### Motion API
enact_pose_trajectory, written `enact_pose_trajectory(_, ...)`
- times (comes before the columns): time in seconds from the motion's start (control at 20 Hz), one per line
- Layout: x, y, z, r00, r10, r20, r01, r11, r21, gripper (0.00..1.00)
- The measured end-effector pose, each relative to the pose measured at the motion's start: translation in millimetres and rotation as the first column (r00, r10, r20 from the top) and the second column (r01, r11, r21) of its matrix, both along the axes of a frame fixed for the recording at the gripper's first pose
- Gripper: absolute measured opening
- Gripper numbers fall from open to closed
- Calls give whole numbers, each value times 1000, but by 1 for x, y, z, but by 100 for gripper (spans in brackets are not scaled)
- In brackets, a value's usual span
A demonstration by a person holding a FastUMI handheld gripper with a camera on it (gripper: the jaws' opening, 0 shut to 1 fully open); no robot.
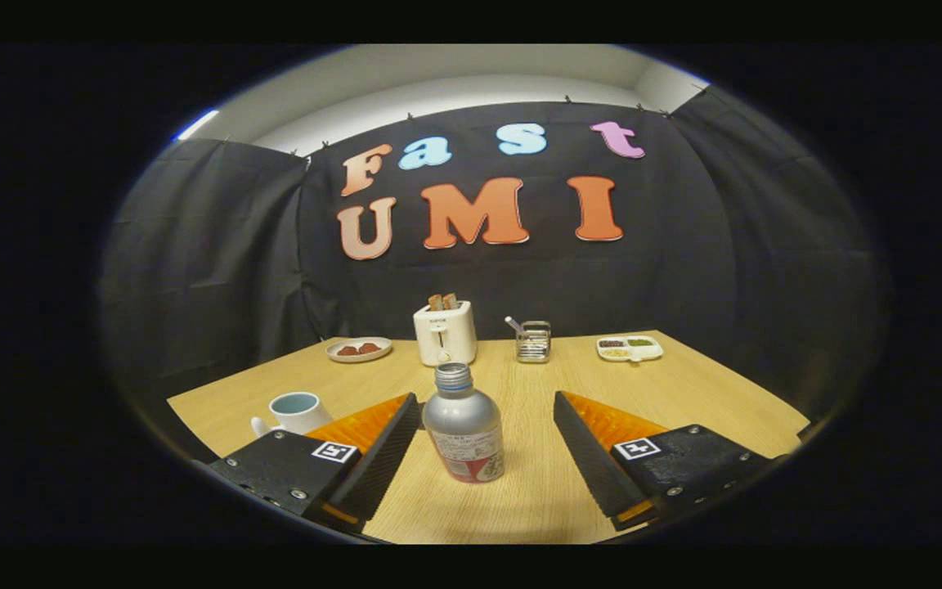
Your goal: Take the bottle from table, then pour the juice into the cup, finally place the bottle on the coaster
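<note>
Claw (487, 409) spread wide; bottle (464, 425) upright btwn fingers, not touching.

Screwed black tongs (487, 409) with square markers

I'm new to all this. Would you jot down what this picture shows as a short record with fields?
gripper: open, fingers either side of the bottle, not touching
bottle: silver, upright, cap on, between the fingers
cup: white mug, beside the left finger
table: wooden
far side: plate, toaster, wire holder, divided dish
</note>
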State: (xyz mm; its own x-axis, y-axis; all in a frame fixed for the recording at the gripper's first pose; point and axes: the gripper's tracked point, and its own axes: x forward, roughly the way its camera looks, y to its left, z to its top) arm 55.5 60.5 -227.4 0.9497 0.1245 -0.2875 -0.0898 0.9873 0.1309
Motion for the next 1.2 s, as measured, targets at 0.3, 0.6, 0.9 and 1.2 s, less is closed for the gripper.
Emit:
enact_pose_trajectory(0.3,8,13,-34,999,9,-35,-9,1000,19,98)
enact_pose_trajectory(0.6,17,26,-67,996,34,-79,-34,999,0,99)
enact_pose_trajectory(0.9,25,32,-87,995,25,-100,-25,1000,1,97)
enact_pose_trajectory(1.2,30,33,-93,993,-7,-117,6,1000,-7,79)
